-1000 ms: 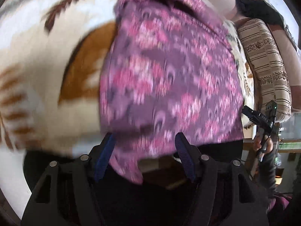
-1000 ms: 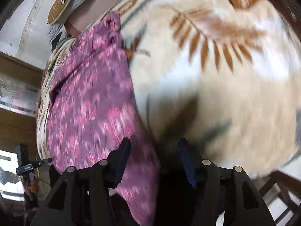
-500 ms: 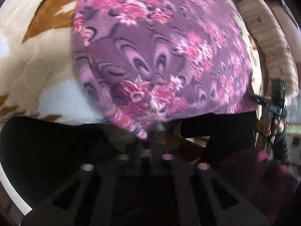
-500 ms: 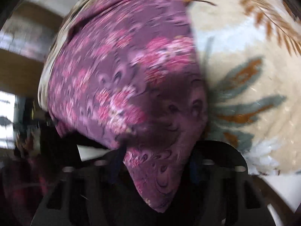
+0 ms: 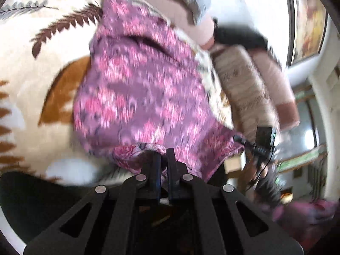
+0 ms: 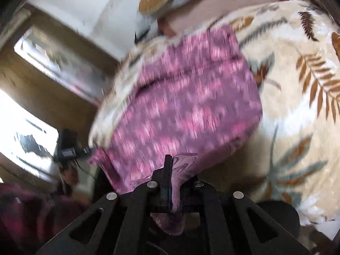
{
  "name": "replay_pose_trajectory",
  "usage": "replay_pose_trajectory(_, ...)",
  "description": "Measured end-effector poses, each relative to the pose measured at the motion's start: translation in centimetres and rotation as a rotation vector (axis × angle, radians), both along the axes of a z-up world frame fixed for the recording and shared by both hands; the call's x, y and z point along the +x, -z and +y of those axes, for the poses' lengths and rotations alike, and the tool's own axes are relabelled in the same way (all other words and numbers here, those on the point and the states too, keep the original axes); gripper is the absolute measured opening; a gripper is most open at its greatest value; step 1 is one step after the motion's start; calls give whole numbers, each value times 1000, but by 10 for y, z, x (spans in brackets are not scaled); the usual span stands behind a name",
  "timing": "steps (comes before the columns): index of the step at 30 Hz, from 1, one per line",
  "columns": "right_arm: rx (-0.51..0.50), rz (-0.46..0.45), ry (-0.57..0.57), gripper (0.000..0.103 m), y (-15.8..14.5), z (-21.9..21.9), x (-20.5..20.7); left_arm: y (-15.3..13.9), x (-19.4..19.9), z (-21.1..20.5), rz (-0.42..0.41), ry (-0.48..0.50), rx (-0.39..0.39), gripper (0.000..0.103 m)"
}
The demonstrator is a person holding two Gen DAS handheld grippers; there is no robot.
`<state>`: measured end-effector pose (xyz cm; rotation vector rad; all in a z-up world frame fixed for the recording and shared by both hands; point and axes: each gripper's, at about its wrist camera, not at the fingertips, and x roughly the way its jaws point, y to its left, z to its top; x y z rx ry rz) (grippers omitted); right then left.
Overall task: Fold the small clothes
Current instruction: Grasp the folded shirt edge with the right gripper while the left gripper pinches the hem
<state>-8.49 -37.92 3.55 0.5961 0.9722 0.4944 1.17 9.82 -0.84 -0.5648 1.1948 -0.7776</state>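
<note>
I have both the left gripper (image 5: 162, 157) and right gripper (image 6: 173, 165) clamped on the purple floral fabric garment's (image 5: 138, 89) 6 o'clock hem, ready to fold it over.

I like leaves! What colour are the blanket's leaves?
Brown, orange and grey-green, on the cream blanket; the right wrist view shows them best.

Left tool (image 5: 162, 155) pinches purple floral garment (image 5: 138, 89) on blanket (image 5: 31, 63).

soft printed cloth garment (image 5: 140, 97), plush fleecy blanket (image 5: 27, 48), matt black plastic grippers
</note>
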Motion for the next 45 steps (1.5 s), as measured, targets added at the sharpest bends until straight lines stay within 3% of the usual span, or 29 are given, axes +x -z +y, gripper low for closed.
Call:
replay_pose_trajectory(9, 125, -94, 204, 4, -22, -23, 59, -17, 62, 22, -20, -163, -44, 3)
replay_pose_trajectory(21, 280, -68, 375, 4, 3, -48, 161, -24, 166, 27, -9, -298, -79, 3)
replay_pose_trajectory(30, 385, 12, 475, 4, 41, -67, 245, -12, 255, 24, 18, -427, -109, 3)
replay_pose_trajectory(33, 401, 39, 490, 4, 54, -69, 275, -3, 286, 25, 46, -470, -85, 3)
replay_pose_trajectory(36, 383, 87, 538, 8, 67, -71, 300, 3, 311, 23, 78, -485, -3, 3)
replay_pose_trajectory(39, 396, 194, 585, 9, 86, -76, 310, -1, 311, 17, 62, -405, 40, 4)
replay_pose_trajectory(42, 461, 208, 618, 10, 98, -88, 303, -7, 290, 12, -15, -285, 72, 33)
replay_pose_trajectory(43, 480, 194, 627, 21, 98, -91, 299, -7, 282, 11, -34, -251, 86, 53)
replay_pose_trajectory(44, 500, 162, 661, 29, 97, -97, 290, -6, 271, 9, -53, -215, 96, 59)
replay_pose_trajectory(45, 515, 134, 699, 45, 96, -103, 281, -5, 267, 8, -63, -195, 102, 62)
